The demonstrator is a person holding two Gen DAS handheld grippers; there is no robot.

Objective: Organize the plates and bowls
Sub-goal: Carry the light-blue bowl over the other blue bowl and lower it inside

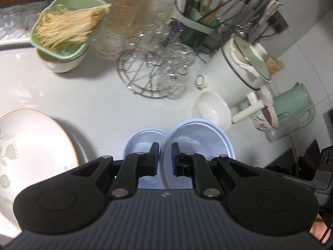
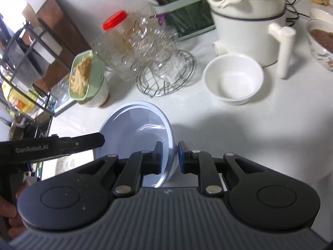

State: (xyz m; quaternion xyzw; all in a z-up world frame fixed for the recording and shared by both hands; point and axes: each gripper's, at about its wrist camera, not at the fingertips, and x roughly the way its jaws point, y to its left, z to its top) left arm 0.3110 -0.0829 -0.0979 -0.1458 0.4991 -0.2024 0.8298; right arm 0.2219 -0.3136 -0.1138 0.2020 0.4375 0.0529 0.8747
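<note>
A pale blue bowl point(image 1: 197, 139) hangs tilted above the white counter, held between both grippers. My left gripper point(image 1: 165, 158) is shut on its near rim. My right gripper point(image 2: 169, 156) is shut on the right rim of the same blue bowl point(image 2: 133, 133), and the left gripper point(image 2: 100, 140) meets its left edge. A second pale blue bowl point(image 1: 143, 141) shows just left of and behind the held one. A flowered plate point(image 1: 31, 152) lies at the left. An empty white bowl point(image 1: 212, 108) point(image 2: 233, 79) stands beside the white pot.
Along the back stand a wire rack with glasses point(image 1: 156, 70) point(image 2: 164, 73), a red-lidded jar point(image 1: 124, 16), a green basket of noodles point(image 1: 62, 31) point(image 2: 83, 77) on a white bowl, a white pot point(image 1: 239, 70) point(image 2: 249, 31), a bowl of brown food point(image 2: 320, 39) and a green jug point(image 1: 295, 102).
</note>
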